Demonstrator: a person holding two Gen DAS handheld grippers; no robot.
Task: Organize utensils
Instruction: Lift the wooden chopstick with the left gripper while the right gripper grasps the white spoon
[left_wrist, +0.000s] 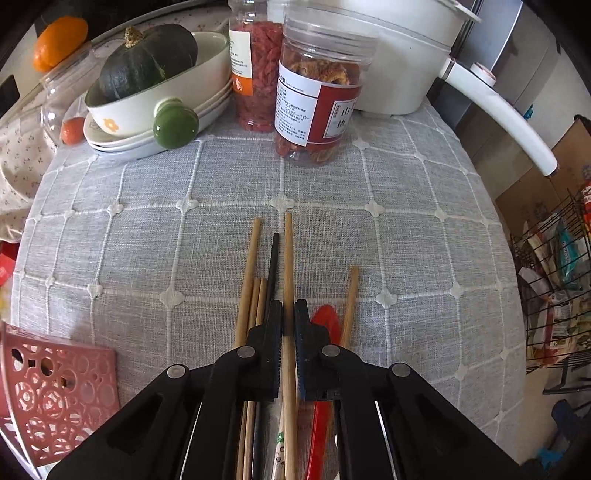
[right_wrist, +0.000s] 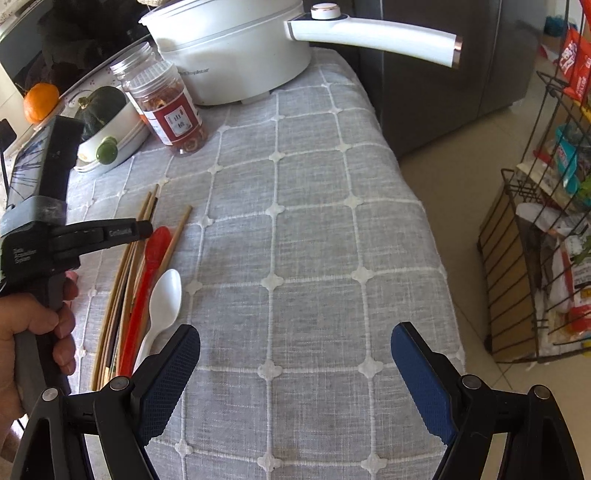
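My left gripper is shut on a wooden chopstick that runs forward between its pads. Under it on the grey tablecloth lie several more wooden chopsticks, a black chopstick and a red spoon. In the right wrist view the left gripper hovers over the same pile of chopsticks, beside the red spoon and a white plastic spoon. My right gripper is open and empty over bare cloth, to the right of the pile.
A pink perforated utensil basket sits at the near left. At the back stand two jars, stacked dishes with a green squash, and a white pot with a long handle. The table's right edge drops to a wire rack.
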